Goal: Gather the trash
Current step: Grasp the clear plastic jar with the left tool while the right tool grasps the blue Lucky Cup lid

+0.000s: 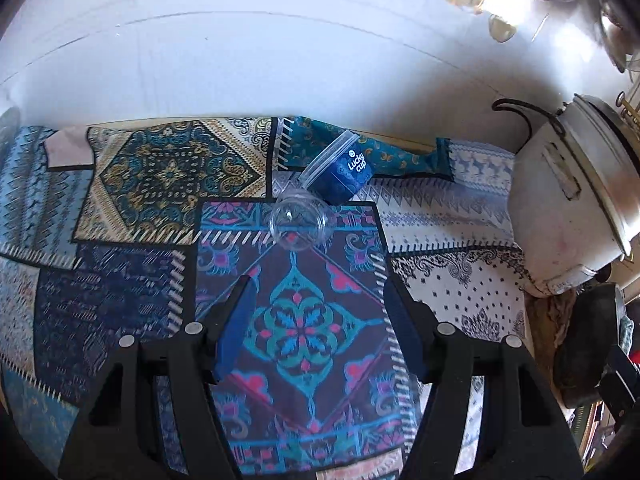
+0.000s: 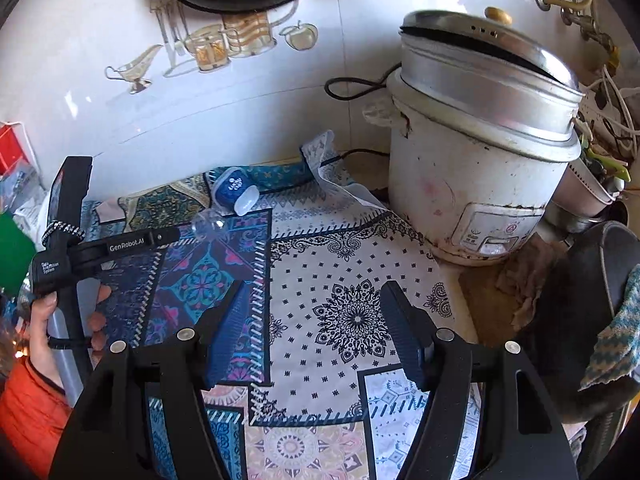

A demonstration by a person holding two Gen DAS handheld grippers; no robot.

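Both grippers, left gripper (image 1: 316, 300) and right gripper (image 2: 314, 304), fingers spread, empty. Clear cup (image 1: 298, 222) and blue cup (image 1: 344, 172) ahead; rice cooker (image 2: 476, 152) right. Only right view shows hand (image 2: 48, 332).

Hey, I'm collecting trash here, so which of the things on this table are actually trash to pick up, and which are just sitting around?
Trash to collect:
- blue Lucky cup, lying on its side
- clear plastic dome lid, just in front of it

Just lying about:
- rice cooker with its metal lid
- patterned tablecloth
- crumpled brown rag beside the cooker

Both tongs, left and right, are open and empty.
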